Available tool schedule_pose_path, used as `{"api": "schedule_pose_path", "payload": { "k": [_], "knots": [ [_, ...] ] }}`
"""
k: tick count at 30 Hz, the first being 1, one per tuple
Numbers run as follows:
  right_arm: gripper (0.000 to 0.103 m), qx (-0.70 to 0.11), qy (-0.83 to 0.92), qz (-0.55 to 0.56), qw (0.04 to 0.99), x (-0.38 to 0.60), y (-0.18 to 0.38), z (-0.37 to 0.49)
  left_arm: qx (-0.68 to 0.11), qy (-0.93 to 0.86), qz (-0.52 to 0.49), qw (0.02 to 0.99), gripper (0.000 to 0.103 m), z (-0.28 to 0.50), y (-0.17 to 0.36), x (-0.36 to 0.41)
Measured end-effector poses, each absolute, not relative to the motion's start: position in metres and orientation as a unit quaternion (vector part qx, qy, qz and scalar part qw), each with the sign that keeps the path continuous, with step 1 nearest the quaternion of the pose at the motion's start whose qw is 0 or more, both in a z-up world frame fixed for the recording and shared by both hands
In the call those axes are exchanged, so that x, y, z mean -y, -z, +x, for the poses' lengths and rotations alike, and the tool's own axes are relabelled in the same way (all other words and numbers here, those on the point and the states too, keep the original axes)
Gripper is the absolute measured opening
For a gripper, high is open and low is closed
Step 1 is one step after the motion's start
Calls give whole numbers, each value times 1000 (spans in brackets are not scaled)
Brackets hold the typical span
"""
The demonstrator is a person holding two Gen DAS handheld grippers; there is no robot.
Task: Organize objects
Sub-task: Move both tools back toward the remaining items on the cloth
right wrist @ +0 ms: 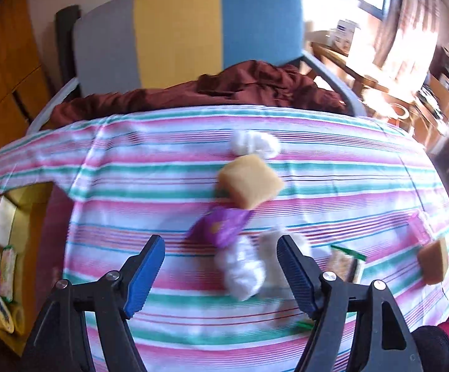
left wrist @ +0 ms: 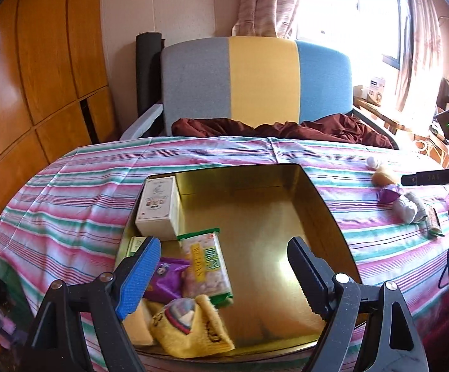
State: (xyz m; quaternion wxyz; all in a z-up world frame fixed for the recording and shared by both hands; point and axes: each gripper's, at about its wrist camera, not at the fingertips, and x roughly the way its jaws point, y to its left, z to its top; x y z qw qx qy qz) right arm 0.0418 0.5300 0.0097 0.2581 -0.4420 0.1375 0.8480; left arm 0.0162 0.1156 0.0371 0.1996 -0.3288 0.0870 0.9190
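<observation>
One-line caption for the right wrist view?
Open right hand-held gripper above striped cloth strewn with sponges, purple packet and white bundle.

Green-edged snack packet (left wrist: 207, 266) in the gold tin (left wrist: 314, 204), yellow lettering too blurred to read, white box (left wrist: 159, 207) at its eleven o'clock, print illegible

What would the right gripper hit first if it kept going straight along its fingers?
Probably the crumpled white wrapper, which lies between the open fingers of the right gripper, with the purple packet just beyond. The picture is blurred, so depth is uncertain.
</observation>
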Motion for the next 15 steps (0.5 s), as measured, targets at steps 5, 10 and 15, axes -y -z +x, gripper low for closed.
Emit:
{"api": "schedule_pose_path", "payload": {
  "k": [5, 10, 15],
  "knots": [
    [80, -249, -814, -401, 338, -602, 15, 79, -96, -906, -333, 242, 85, 18, -43, -158],
    [80, -345, -790, -372, 344, -627, 19, 103, -112, -888, -343, 286, 85, 21, -44, -214],
    [80, -370, -792, -368, 317, -626, 21, 104, -115, -860, -374, 328, 85, 21, -34, -278]
  ]
}}
